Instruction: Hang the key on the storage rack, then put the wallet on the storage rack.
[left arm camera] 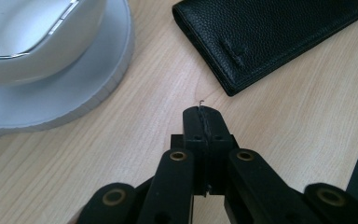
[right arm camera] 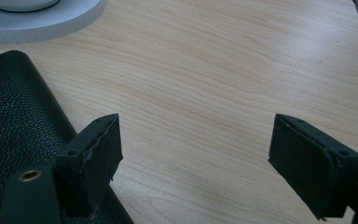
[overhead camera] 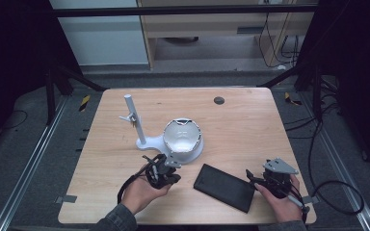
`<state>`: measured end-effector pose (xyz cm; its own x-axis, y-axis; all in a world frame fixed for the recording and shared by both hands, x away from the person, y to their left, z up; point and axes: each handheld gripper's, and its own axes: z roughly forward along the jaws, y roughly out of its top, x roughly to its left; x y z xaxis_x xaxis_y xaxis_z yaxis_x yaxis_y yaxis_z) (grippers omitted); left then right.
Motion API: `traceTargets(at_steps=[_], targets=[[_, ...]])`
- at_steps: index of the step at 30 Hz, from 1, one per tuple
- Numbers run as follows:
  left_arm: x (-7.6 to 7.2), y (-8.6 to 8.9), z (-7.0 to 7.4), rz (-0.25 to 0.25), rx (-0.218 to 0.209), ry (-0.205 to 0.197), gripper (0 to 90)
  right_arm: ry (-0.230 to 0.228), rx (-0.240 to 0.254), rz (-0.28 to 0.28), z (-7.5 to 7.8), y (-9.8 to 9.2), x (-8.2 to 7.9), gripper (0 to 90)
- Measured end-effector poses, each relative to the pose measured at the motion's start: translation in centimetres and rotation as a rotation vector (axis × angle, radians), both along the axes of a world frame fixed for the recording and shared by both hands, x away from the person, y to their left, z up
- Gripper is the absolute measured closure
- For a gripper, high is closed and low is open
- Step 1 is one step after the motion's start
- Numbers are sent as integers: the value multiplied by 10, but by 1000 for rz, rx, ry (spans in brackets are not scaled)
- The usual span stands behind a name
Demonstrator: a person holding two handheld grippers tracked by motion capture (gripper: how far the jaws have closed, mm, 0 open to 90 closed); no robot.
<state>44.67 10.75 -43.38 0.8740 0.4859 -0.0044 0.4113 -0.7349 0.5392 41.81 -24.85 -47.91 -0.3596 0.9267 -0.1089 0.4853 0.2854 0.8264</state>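
The left gripper [left arm camera: 200,114] is pinched together on nothing and the right gripper [right arm camera: 196,163] gapes, so the black wallet [overhead camera: 224,187] could slide away.

You've got a light wood surface [overhead camera: 250,125], a small dark round disc [overhead camera: 218,100] near its far edge, metal rails [overhead camera: 33,159] along the floor, and cables [overhead camera: 327,187] trailing at right.

Bare worktop [overhead camera: 250,125] lies open on the right; the white stand [overhead camera: 173,144] and black wallet [overhead camera: 224,186] block the middle.
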Motion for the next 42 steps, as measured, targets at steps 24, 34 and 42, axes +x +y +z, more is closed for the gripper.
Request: traceTargets(at_steps=[24,34,42], targets=[[7,-33,-29,-62,63,68,900,9,7,5,0,-1,1,165],[10,-40,-36,-76,78,91,900,10,6,4,0,-1,1,163],[11,-43,-37,-85,83,98,899,5,5,4,0,-2,1,163]])
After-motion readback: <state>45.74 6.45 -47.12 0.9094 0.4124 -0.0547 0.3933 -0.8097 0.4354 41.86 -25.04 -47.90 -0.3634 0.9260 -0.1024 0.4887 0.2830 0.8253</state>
